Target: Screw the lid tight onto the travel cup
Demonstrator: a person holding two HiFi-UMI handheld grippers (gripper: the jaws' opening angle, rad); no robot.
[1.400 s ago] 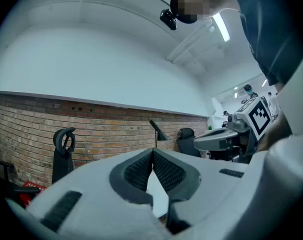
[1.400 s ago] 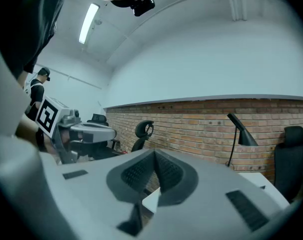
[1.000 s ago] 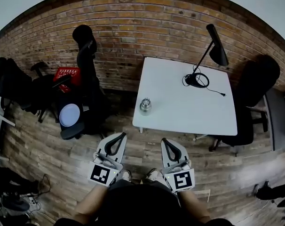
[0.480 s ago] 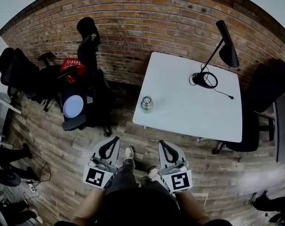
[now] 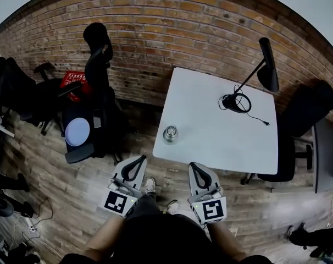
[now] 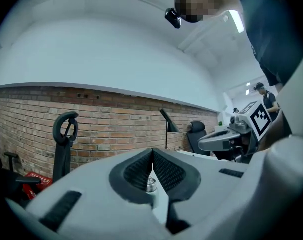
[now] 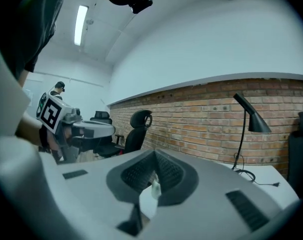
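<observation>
Grippers nearest, close to the body: left gripper (image 5: 141, 159) and right gripper (image 5: 193, 165) side by side at waist height above the wooden floor (image 5: 73, 175). Jaws of each pressed together, nothing pinched between them. Well short of the work, so judged as the approach, with no contact made yet.

Ahead, past a strip of floor, white table (image 5: 221, 147), its near left corner closest. On it, travel cup (image 5: 170, 134), upright just inside that corner and well apart from both grippers. On top, lid (image 5: 170, 129); impossible to tell from here whether seated, loose or cross-threaded. Also visible as a small shape low in the slit of the left gripper view.

To do the step well: step up square to that corner and spread both pairs of jaws before reaching in. Clamp the cup body low with one gripper, against spinning and against a slide toward the table edge. Set the other across the lid, level and centred. Start gently for a clean thread catch, then turn in short bites, regripping until firm. Probably slippery, being smooth metal, so squeeze well.

Farther back, black desk lamp (image 5: 235, 100), well clear of the cup. Beyond, office chairs (image 5: 98, 65) and brick wall (image 5: 172, 26).
</observation>
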